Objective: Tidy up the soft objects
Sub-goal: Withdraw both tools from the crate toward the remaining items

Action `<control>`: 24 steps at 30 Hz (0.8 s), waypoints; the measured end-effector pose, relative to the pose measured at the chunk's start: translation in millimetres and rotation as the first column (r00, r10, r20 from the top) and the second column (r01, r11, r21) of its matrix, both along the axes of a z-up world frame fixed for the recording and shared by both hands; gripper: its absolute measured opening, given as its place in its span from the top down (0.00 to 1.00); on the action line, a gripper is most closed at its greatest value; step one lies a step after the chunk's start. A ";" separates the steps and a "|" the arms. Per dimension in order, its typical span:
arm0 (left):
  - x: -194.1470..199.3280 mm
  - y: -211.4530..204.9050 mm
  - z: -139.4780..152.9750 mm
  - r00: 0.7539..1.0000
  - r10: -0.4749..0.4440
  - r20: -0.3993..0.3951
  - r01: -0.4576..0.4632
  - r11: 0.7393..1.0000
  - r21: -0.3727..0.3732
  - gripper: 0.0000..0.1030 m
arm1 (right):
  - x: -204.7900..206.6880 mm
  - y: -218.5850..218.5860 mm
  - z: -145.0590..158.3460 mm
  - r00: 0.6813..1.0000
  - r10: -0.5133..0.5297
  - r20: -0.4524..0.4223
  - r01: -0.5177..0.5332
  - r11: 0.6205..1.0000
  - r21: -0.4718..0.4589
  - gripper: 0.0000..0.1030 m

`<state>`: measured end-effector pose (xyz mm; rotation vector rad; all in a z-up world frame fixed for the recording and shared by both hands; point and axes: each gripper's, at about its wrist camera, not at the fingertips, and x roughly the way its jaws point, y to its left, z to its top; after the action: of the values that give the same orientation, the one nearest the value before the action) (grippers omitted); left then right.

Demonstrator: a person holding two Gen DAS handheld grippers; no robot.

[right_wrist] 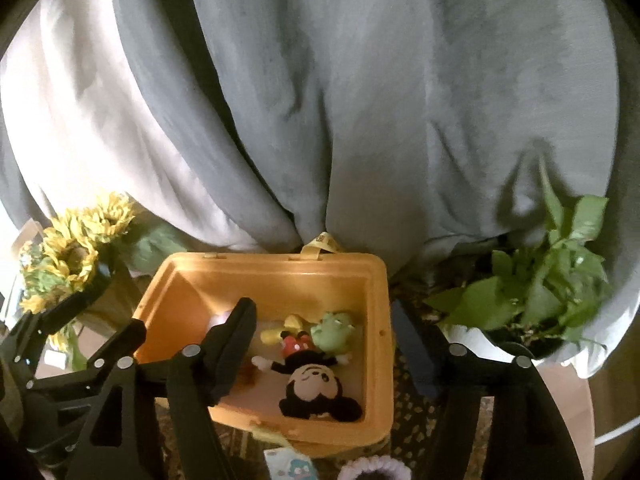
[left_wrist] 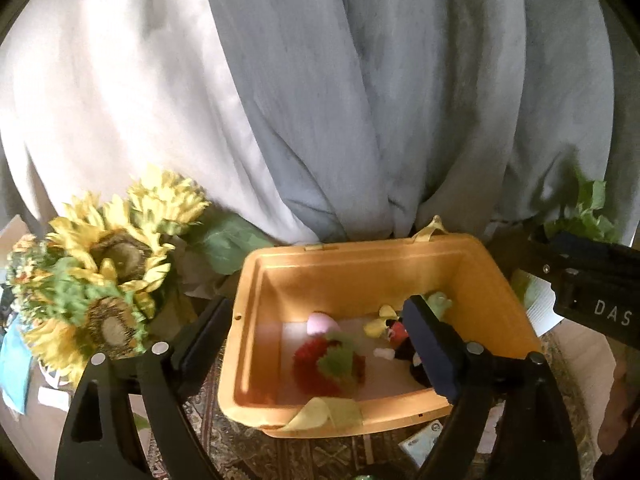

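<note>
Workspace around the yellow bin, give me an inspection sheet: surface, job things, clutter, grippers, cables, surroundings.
Surface: dark patterned woven mat under the bin.
Job's things: open yellow plastic bin holds a black-and-red mouse plush, a green frog plush, a red-and-green fuzzy strawberry plush and a pink soft piece.
Clutter: small printed card and a lilac crocheted item in front of the bin.
Grippers: left gripper open, empty; right gripper open, empty; both above the bin.
Cables: nothing seen.
Surroundings: grey draped curtain behind; yellow artificial sunflowers to the left; green leafy potted plant to the right.
</note>
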<state>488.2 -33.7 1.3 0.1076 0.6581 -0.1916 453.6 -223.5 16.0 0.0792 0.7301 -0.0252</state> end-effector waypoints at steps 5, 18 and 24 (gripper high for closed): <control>-25.8 0.2 9.3 0.998 0.007 0.065 -0.007 1.000 0.001 0.11 | -25.3 -1.7 6.5 0.998 -0.028 0.058 0.029 1.000 -0.010 0.23; -92.6 -2.0 9.2 0.982 0.022 0.189 -0.022 1.000 -0.007 0.03 | -89.9 -3.5 6.2 0.983 -0.064 0.175 0.068 0.997 -0.018 0.15; -115.9 -2.8 -2.8 0.977 0.024 0.211 -0.019 0.999 -0.026 0.03 | -113.3 -3.1 -3.9 0.975 -0.080 0.206 0.087 0.996 -0.026 0.13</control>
<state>372.2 -36.6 -1.5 0.0963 0.4445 -0.1648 340.3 -226.5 12.1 0.0781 0.5197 -0.1088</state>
